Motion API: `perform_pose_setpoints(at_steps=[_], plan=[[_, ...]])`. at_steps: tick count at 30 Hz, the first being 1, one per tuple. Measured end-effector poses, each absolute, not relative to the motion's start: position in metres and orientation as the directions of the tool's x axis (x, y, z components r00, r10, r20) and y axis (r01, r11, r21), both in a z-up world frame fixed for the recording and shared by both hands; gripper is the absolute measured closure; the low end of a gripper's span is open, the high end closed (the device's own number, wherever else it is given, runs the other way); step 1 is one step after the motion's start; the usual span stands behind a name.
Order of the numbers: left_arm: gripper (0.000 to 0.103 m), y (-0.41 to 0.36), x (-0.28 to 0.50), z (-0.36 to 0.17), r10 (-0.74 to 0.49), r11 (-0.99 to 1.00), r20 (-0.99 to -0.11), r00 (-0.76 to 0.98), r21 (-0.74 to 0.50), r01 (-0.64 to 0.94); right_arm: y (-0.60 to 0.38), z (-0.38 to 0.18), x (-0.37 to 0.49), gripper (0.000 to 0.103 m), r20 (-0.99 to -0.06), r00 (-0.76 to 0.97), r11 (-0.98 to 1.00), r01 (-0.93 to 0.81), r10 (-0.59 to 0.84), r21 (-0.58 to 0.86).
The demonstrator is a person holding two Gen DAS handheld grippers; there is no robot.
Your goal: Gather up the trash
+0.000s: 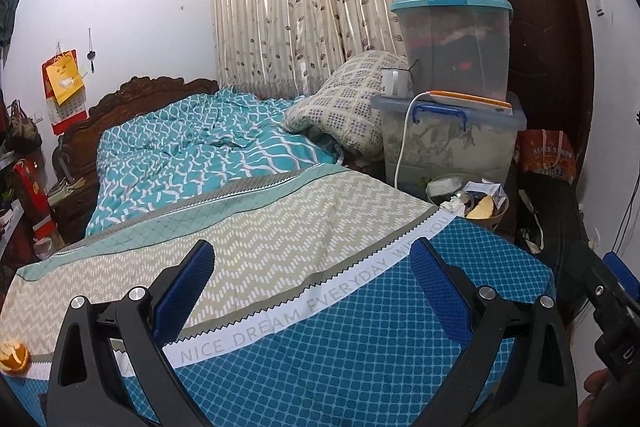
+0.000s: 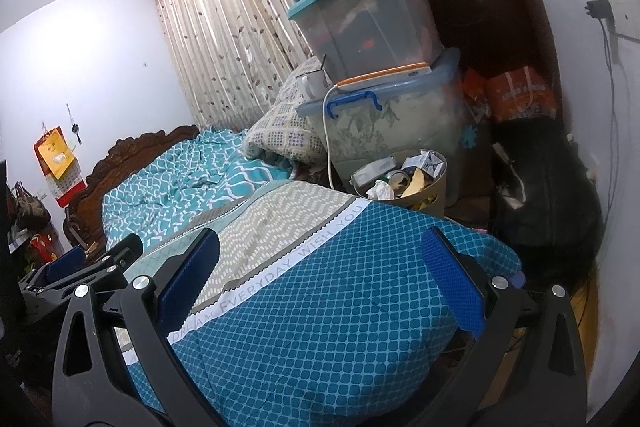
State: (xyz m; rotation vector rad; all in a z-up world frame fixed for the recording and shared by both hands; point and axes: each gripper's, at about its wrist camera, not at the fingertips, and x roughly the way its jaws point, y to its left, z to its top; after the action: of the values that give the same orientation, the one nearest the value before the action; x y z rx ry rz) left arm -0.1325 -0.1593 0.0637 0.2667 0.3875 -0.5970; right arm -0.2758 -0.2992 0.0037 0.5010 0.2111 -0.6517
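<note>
Both my left gripper (image 1: 312, 287) and right gripper (image 2: 320, 275) stood wide and empty over the bed (image 1: 280, 247); the orange peel (image 1: 14, 357) lay at its near left edge, best approached low, with the trash bin (image 2: 436, 183) far right.

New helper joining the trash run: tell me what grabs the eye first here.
The stacked storage boxes tower beside the bed, at its far right. Below them a trash bin brims with paper and scraps. An orange peel lies alone on the bedspread's near left edge; both grippers hang open, empty.
</note>
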Motion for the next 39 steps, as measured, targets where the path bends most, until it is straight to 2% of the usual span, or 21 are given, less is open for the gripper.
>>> perform_pose_setpoints(at_steps=[14, 20, 24, 39], plan=[[0.009, -0.154, -0.133, 0.067, -0.495, 0.807, -0.399, 0.772, 0.119, 0.578, -0.295, 0.007, -0.277, 0.003, -0.333, 0.769, 0.69, 0.638, -0.546, 0.343], [0.009, -0.138, -0.142, 0.074, -0.515, 0.824, -0.294, 0.805, 0.089, 0.559, -0.28, 0.016, -0.288, 0.003, -0.236, 0.756, 0.692, 0.655, -0.611, 0.303], [0.009, -0.134, -0.148, 0.076, -0.519, 0.828, -0.256, 0.816, 0.088, 0.554, -0.273, 0.019, -0.286, 0.003, -0.218, 0.754, 0.704, 0.656, -0.619, 0.272], [0.009, -0.136, -0.15, 0.072, -0.523, 0.819, -0.261, 0.811, 0.108, 0.563, -0.274, 0.021, -0.284, 0.003, -0.236, 0.759, 0.712, 0.651, -0.607, 0.263]])
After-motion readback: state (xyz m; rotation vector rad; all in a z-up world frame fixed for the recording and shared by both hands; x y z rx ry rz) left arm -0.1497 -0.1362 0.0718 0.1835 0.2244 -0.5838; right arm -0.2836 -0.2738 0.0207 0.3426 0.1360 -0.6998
